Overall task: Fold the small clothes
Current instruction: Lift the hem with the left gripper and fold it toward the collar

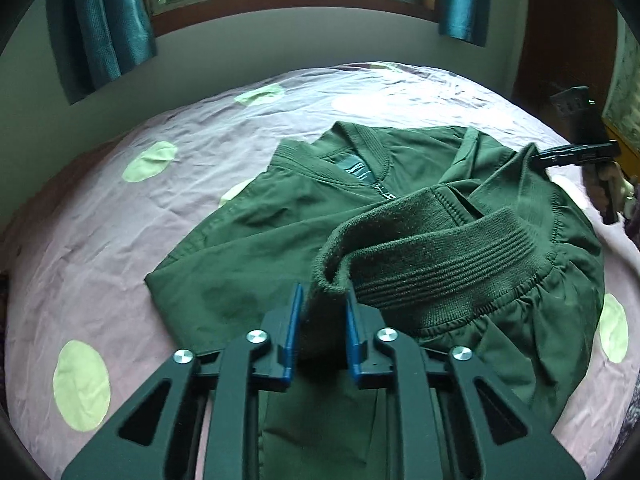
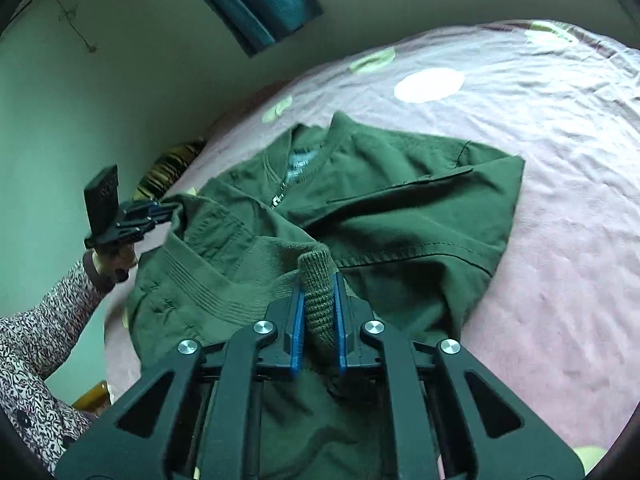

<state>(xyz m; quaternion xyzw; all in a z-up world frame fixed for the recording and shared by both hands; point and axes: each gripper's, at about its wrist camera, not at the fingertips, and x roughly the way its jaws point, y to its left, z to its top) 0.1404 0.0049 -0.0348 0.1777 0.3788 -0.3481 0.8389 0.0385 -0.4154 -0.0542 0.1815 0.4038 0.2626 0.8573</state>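
Both hand-held grippers hold the jacket's ribbed hem, mid-fold on the bed

Your left hand-held gripper (image 1: 322,300) and right hand-held gripper (image 2: 318,292) each clench the knitted hem (image 1: 440,256) of the green jacket (image 2: 400,208), lifted over its smooth woven body on the pink dotted bedsheet (image 1: 100,216); next, probably carry the hem toward the collar (image 1: 340,148) and lay it flat
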